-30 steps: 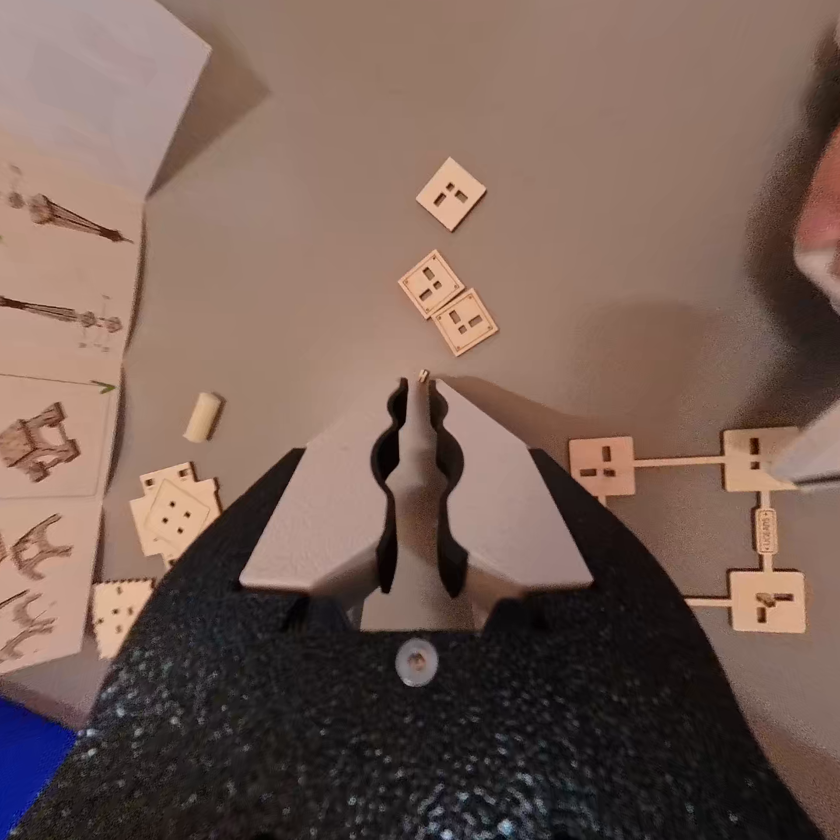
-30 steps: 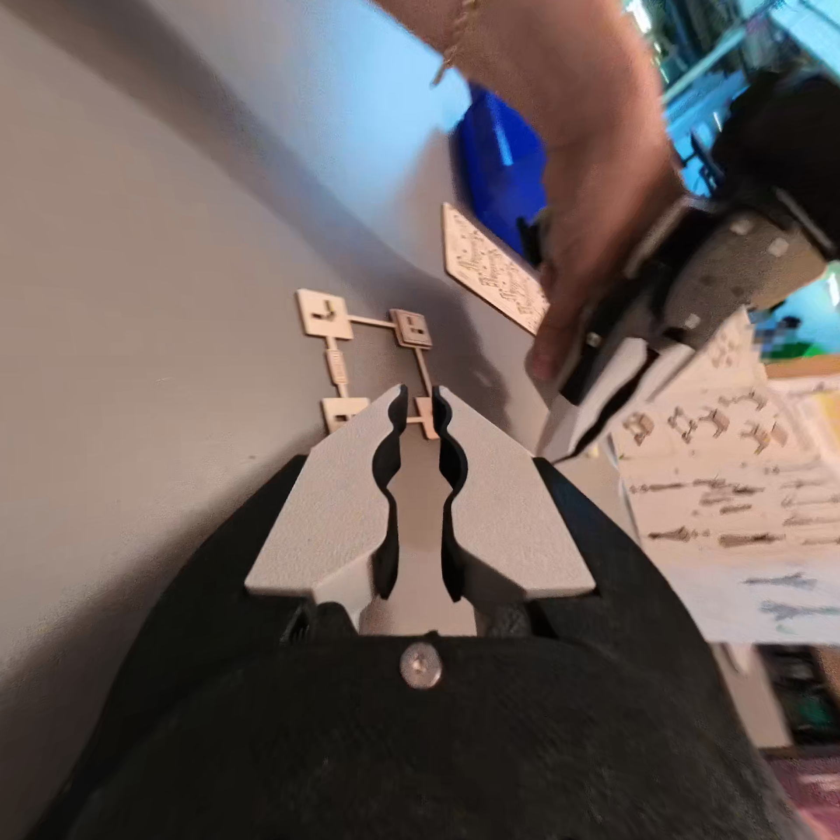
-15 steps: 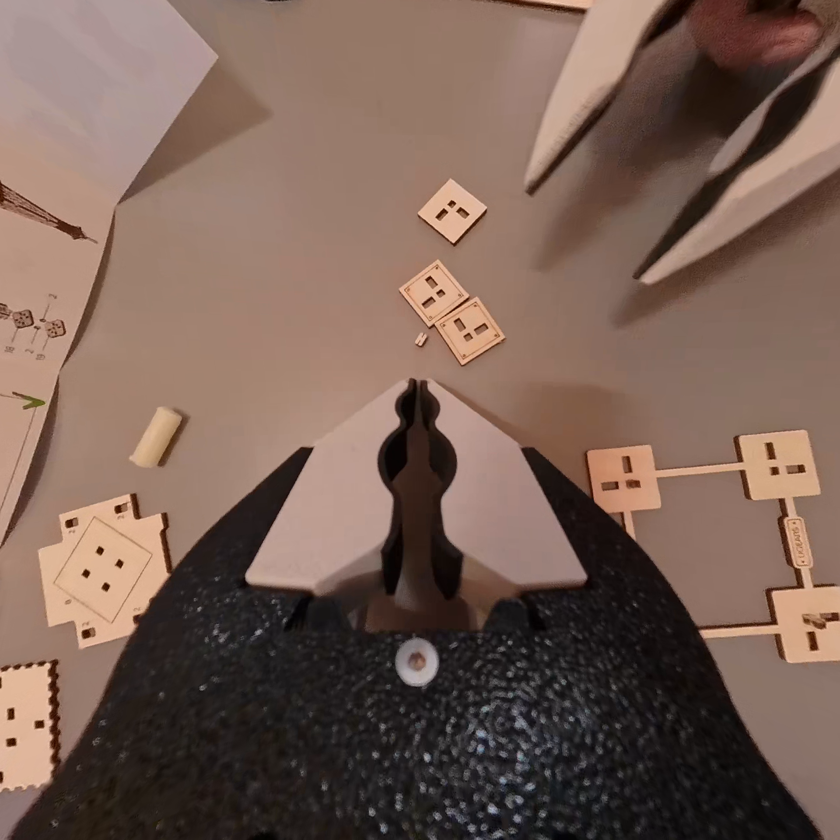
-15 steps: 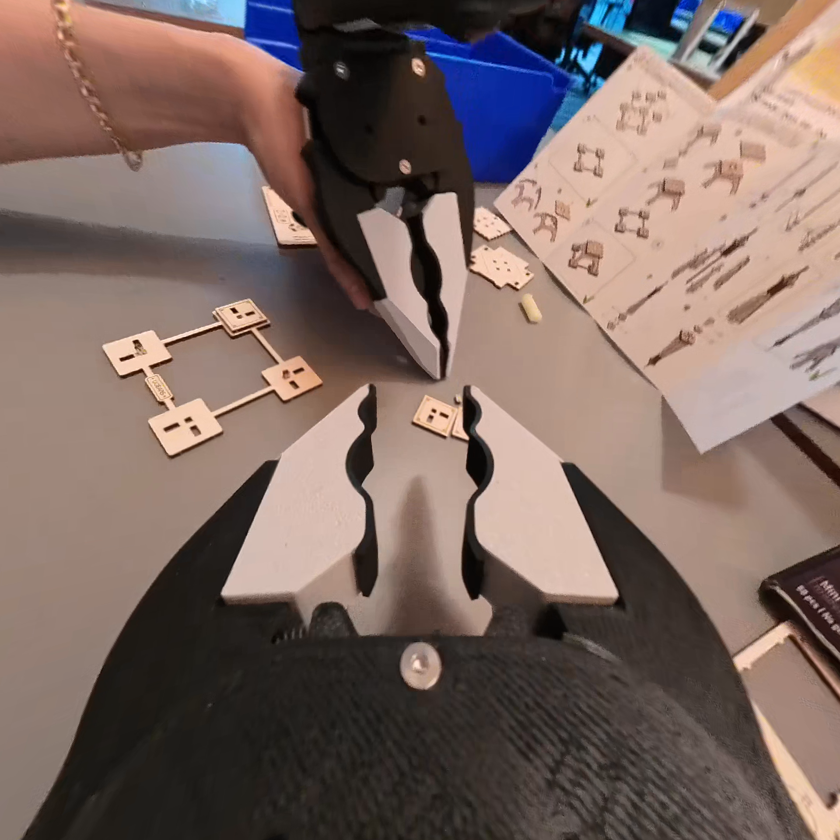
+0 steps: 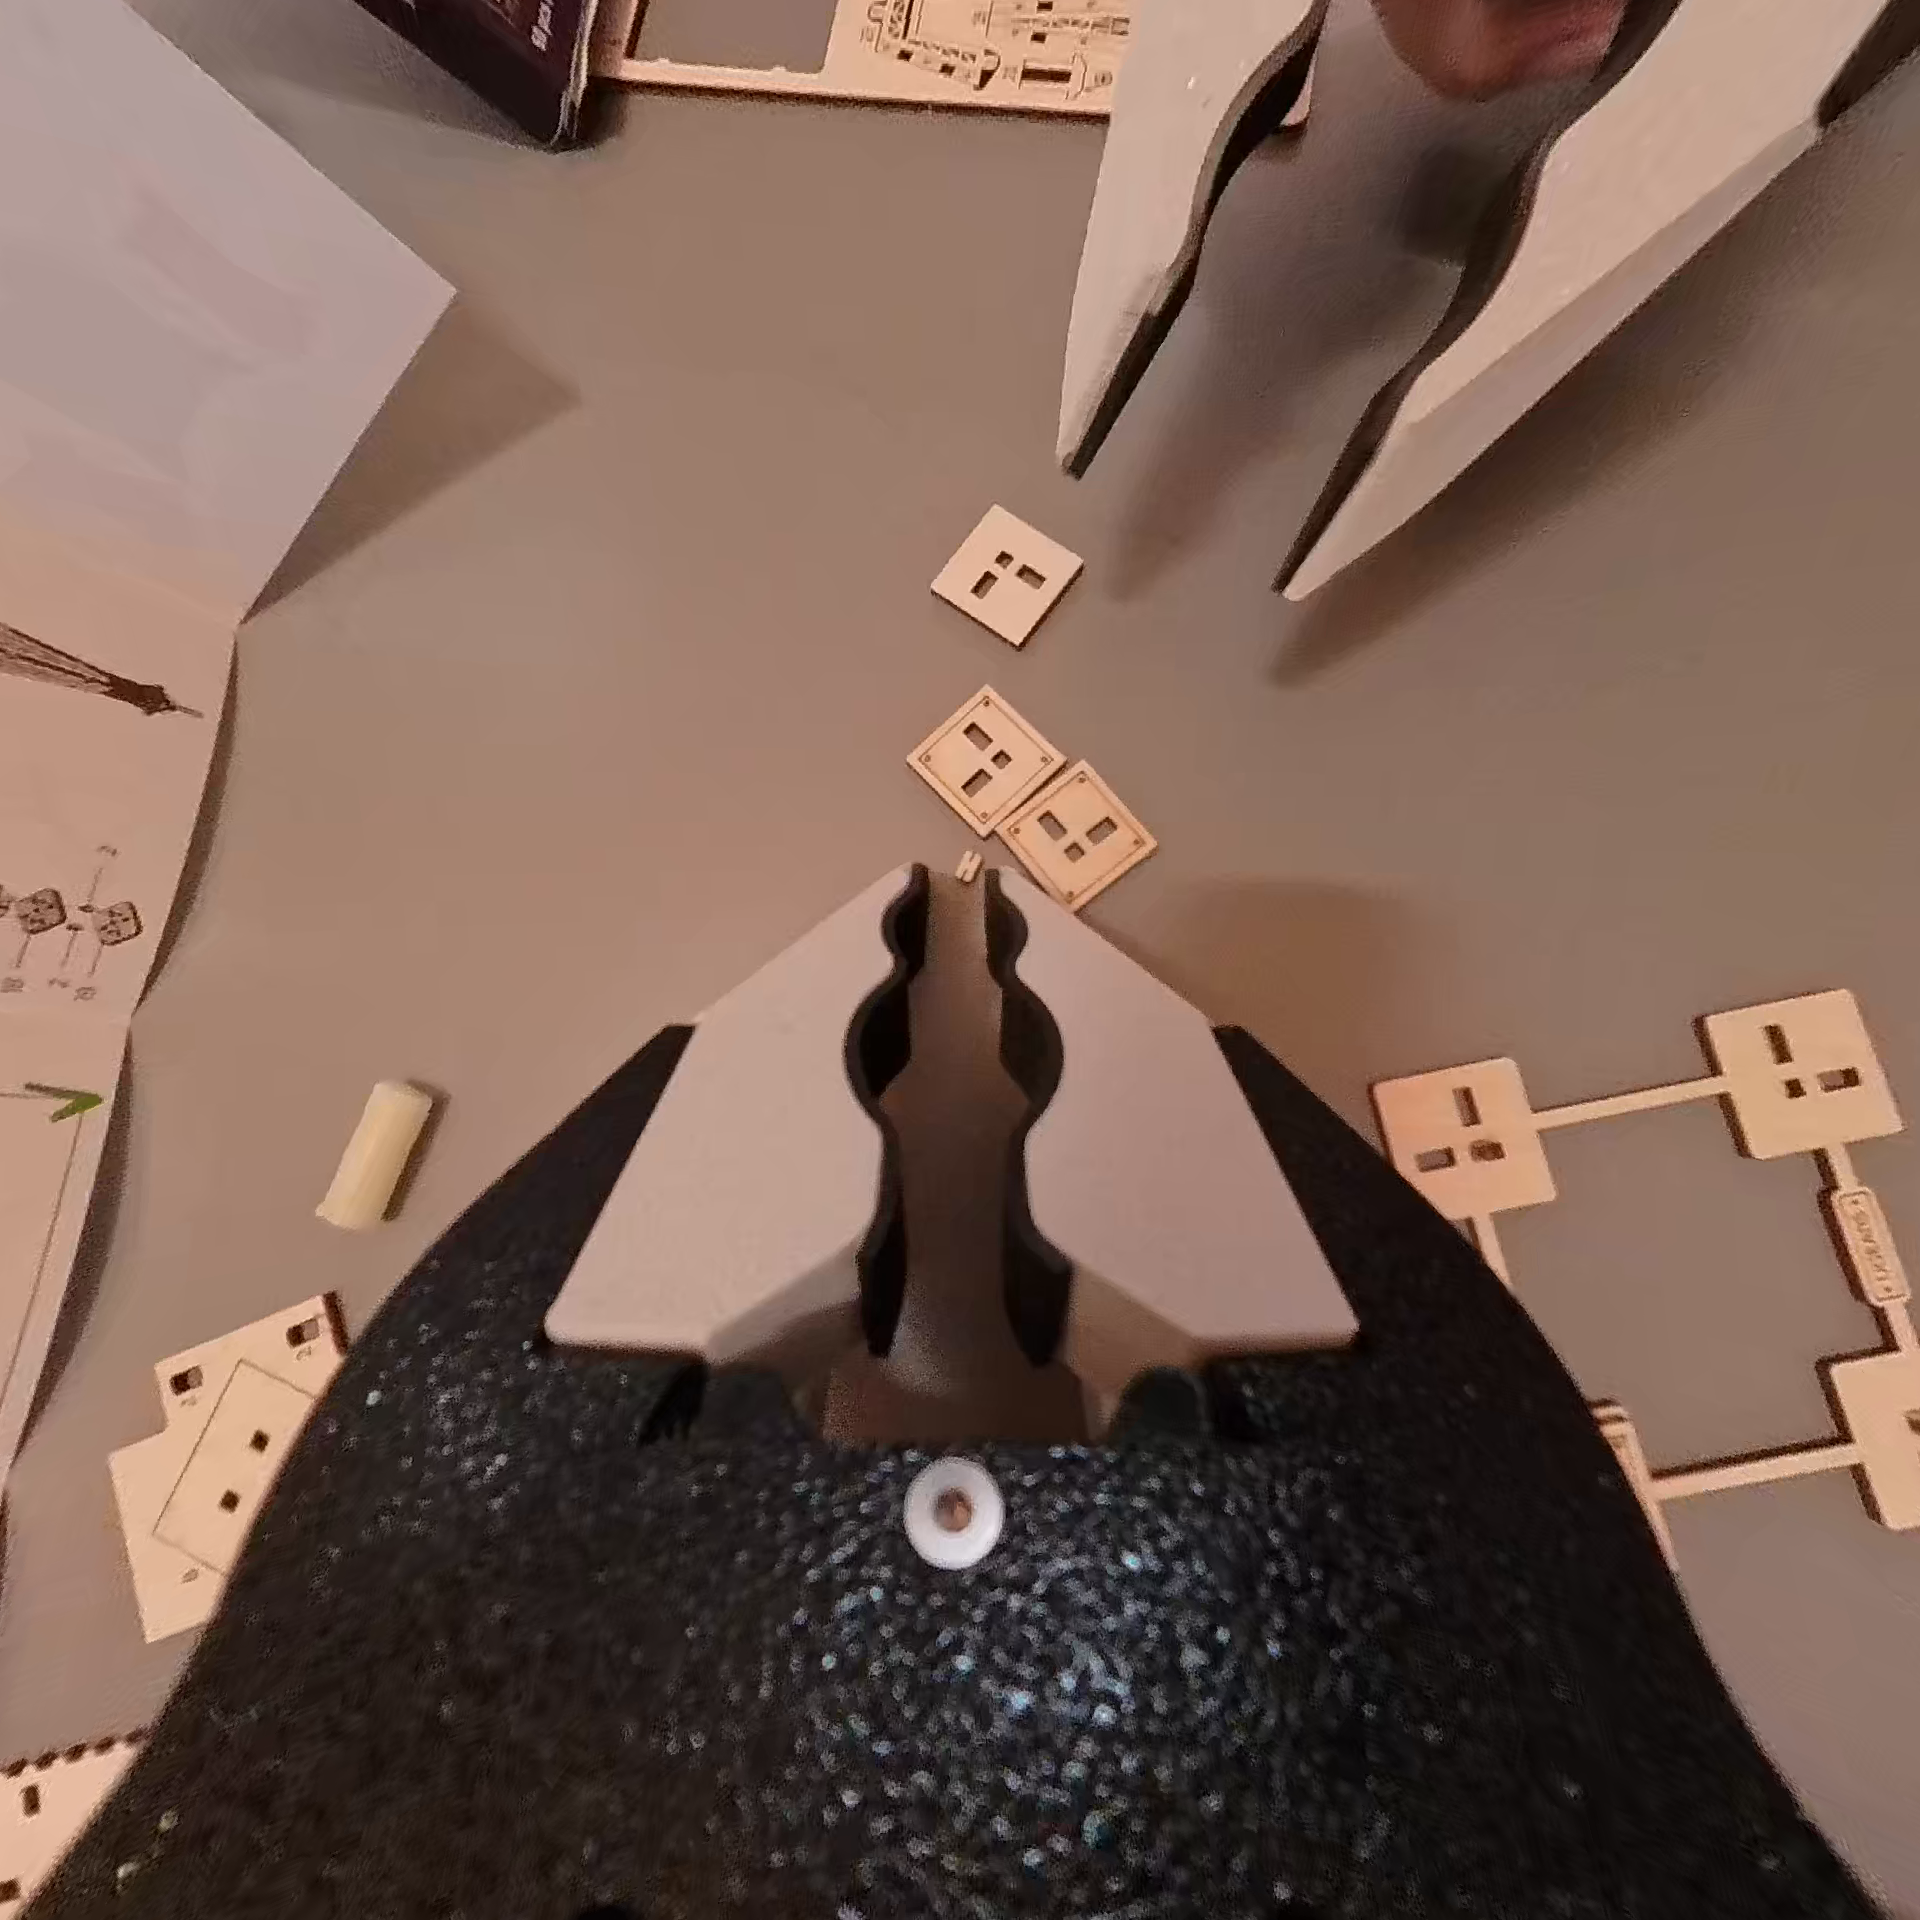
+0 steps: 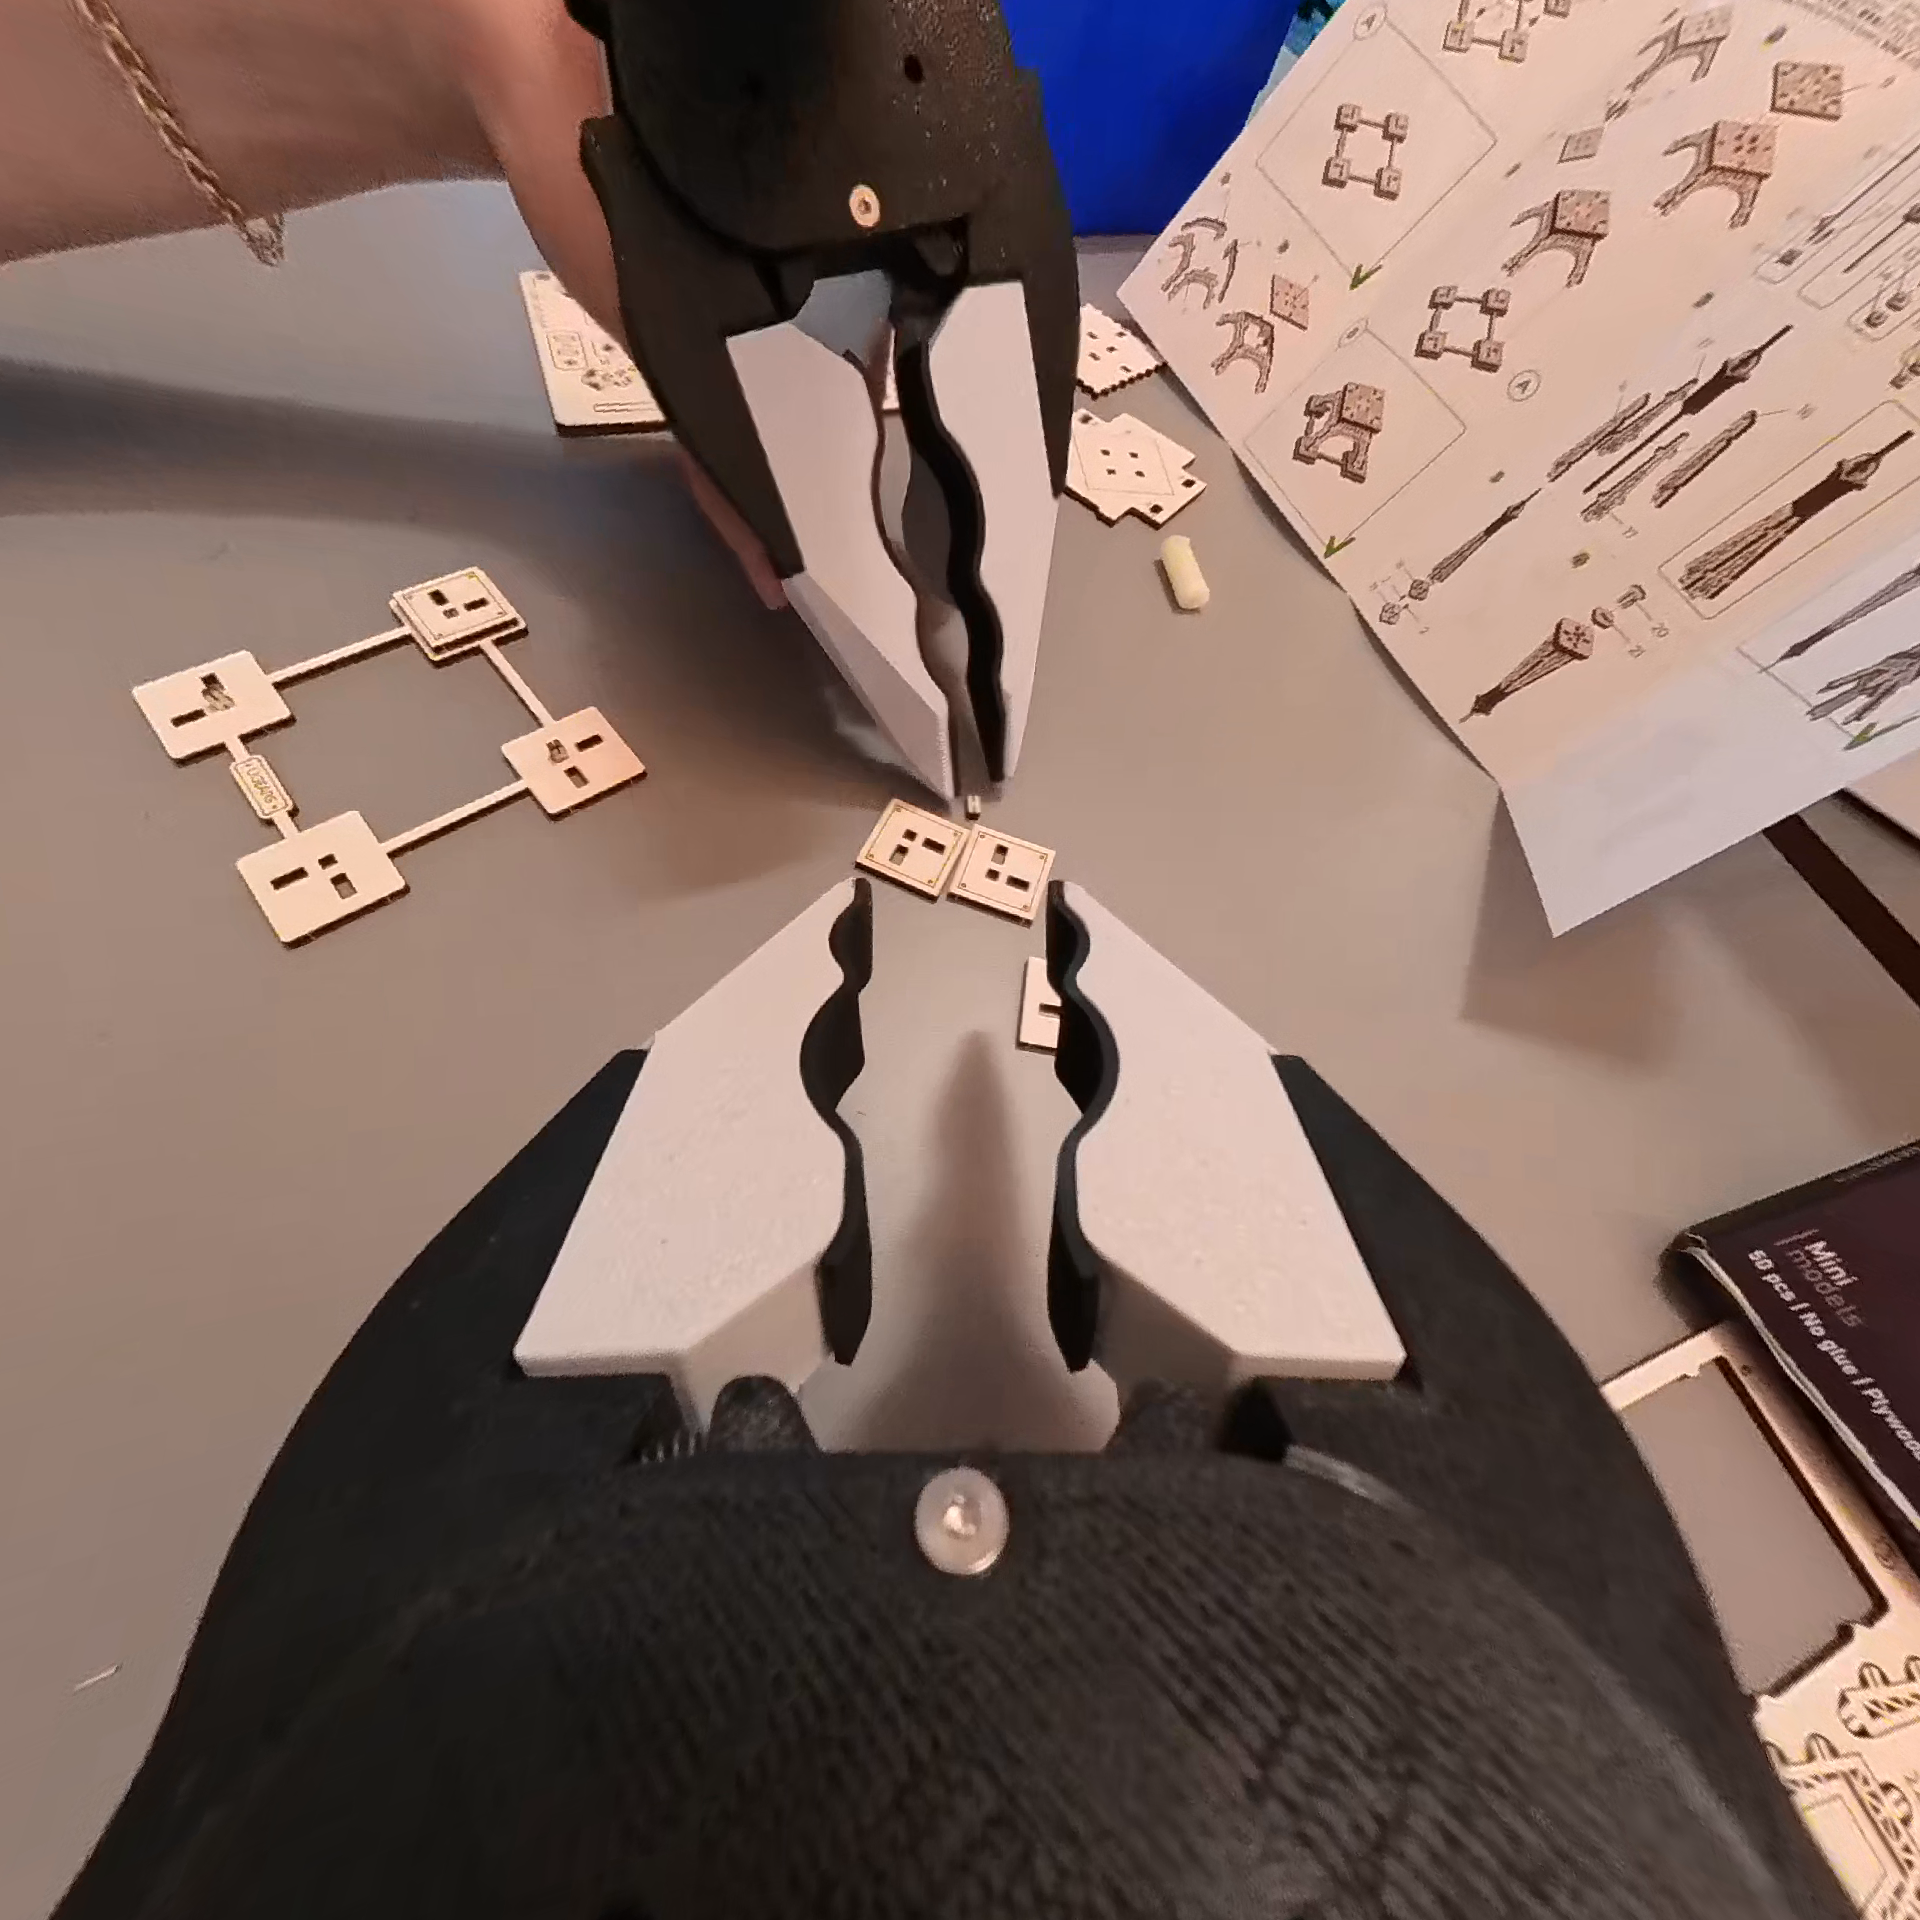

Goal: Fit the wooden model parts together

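A tiny H-shaped wooden piece lies on the grey table right at the tips of my left gripper. The jaws stand a narrow gap apart and do not pinch it. Two square slotted tiles touch each other just beyond, and a third tile lies farther off. In the right wrist view my right gripper is open and empty, its tips just short of the two tiles. The left gripper points down at the tiny piece. The third tile is half hidden by my right finger.
A wooden frame of several linked squares lies left of the tiles. A pale wax stick, a cross-shaped wooden part, the instruction sheet, a dark booklet, punched wooden sheets and a blue bin surround the work area. There is about 7 cm between the tips of the two grippers.
My left gripper went from nearly shut to a narrow gap and moved forward up to the tiny piece. My right gripper came closer to the tiles and stayed open.
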